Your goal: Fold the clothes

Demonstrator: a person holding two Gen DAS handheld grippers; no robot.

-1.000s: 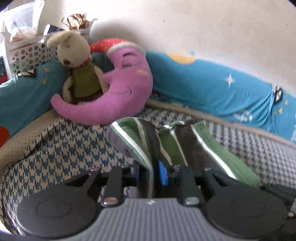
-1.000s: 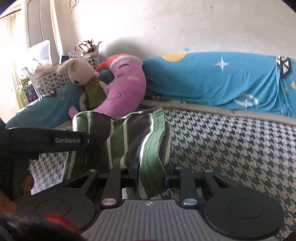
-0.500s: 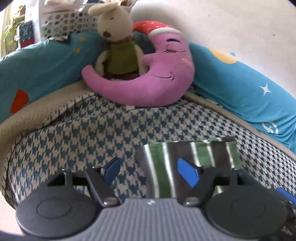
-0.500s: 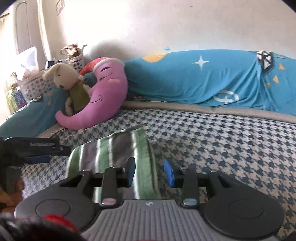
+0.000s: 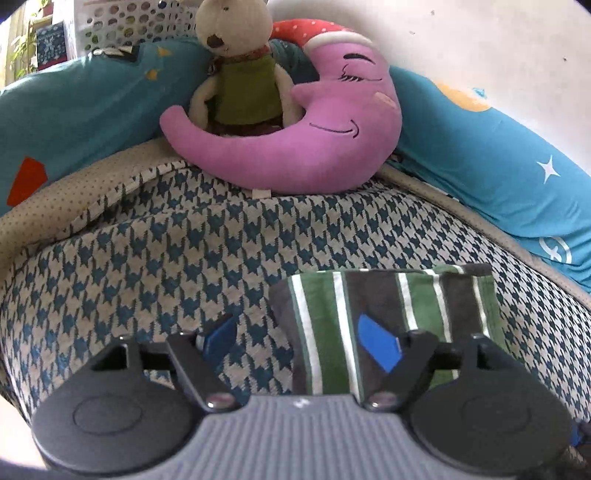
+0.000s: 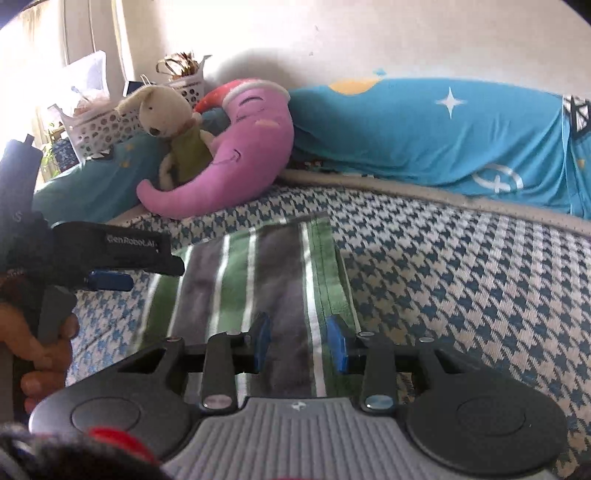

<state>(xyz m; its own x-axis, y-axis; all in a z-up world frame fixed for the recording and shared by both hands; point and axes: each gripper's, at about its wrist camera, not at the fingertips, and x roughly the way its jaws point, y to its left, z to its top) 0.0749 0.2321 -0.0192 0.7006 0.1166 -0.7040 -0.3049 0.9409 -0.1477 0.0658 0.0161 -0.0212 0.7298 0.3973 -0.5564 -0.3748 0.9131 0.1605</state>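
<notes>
A green, grey and white striped garment (image 5: 388, 317) lies folded flat on the houndstooth cover (image 5: 184, 266). My left gripper (image 5: 299, 341) is open above its left edge, holding nothing. In the right wrist view the striped garment (image 6: 258, 273) stretches ahead of my right gripper (image 6: 299, 343), which is open just over its near end with empty jaws. The left gripper (image 6: 110, 264) and the hand holding it show at the left of that view, beside the cloth.
A purple moon pillow (image 5: 303, 140) with a plush rabbit (image 5: 240, 74) sits at the back. Blue bolsters (image 6: 424, 133) line the rear edge, and a white perforated basket (image 5: 122, 26) stands behind them. Bare houndstooth cover (image 6: 461, 277) lies to the right.
Both grippers were shut on the lifted garment a second ago. They lowered it, let go and opened; the cloth now lies flat. The left gripper has spread wider and backed off slightly.
</notes>
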